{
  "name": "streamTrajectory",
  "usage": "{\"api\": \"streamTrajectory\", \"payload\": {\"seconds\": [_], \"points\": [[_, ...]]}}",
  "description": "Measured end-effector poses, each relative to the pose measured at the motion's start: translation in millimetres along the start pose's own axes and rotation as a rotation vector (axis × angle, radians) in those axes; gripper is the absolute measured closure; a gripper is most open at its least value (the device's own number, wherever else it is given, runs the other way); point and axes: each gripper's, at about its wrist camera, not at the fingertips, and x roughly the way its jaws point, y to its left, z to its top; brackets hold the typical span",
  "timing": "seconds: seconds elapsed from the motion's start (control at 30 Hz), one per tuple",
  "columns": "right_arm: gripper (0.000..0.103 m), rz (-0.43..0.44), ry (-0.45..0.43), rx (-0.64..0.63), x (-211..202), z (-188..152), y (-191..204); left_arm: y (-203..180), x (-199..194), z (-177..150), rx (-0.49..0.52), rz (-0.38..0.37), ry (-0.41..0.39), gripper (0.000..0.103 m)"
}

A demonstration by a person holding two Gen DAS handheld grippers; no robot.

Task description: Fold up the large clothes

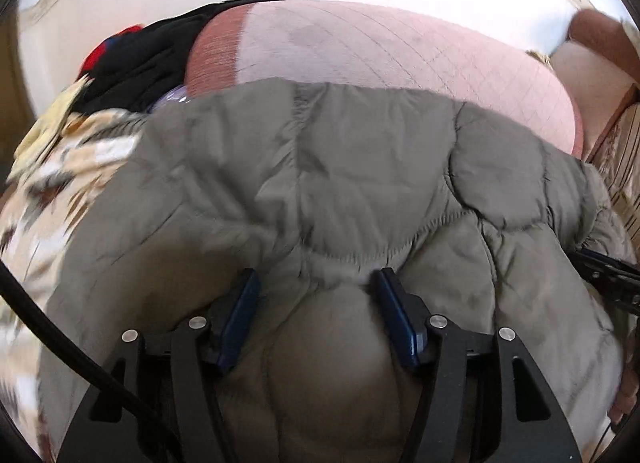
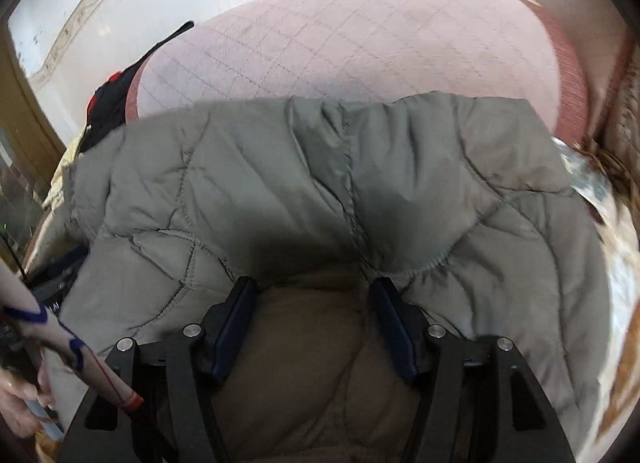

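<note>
A grey-green quilted puffer jacket [image 1: 340,183] lies spread on a pink quilted bed; it fills the right wrist view [image 2: 320,175] too. My left gripper [image 1: 316,283] has its blue-padded fingers [image 1: 244,303] apart with a thick bulge of jacket padding between them. My right gripper [image 2: 312,291] stands the same way, its fingers [image 2: 384,307] either side of a fold of the jacket. Both sets of jaws press into the jacket fabric; whether they clamp it I cannot tell.
The pink quilted bed cover [image 1: 360,43] extends beyond the jacket. A pile of black and red clothes [image 1: 140,51] sits at the far left. A floral cream cloth [image 1: 60,183] lies to the left. The other gripper's black frame [image 1: 612,275] shows at right. A hand [image 2: 20,403] is at lower left.
</note>
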Motion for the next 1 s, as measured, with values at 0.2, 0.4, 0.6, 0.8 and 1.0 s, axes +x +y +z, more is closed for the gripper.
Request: {"api": "streamTrajectory", "payload": {"seconds": [0.2,0.4,0.6,0.8,1.0], "points": [[0.031,-0.016,-0.045,-0.058,-77.6,-71.8,10.0,13.3,-60.0,-60.9,-0.028,-0.044,0.005,0.038],[0.038,0.045,-0.06,0.028,-136.7,-136.9,2.7,16.8,-129.6,-106.4,-0.033,-0.031,-0.001,0.038],[0.034,0.094,-0.132,0.167,-183.9,-176.4,-21.0,48.5,-184.5,-150.9,-0.124,0.031,-0.076,0.038],[0.045,0.171,-0.178,0.403,-189.9,-172.5,-62.8,116.3,-182.6,-153.5,-0.387,0.064,-0.093,0.038],[0.065,0.134,-0.172,0.502,-167.6,-162.8,-89.3,153.0,-164.6,-146.4,-0.492,0.092,-0.1,0.038]]}}
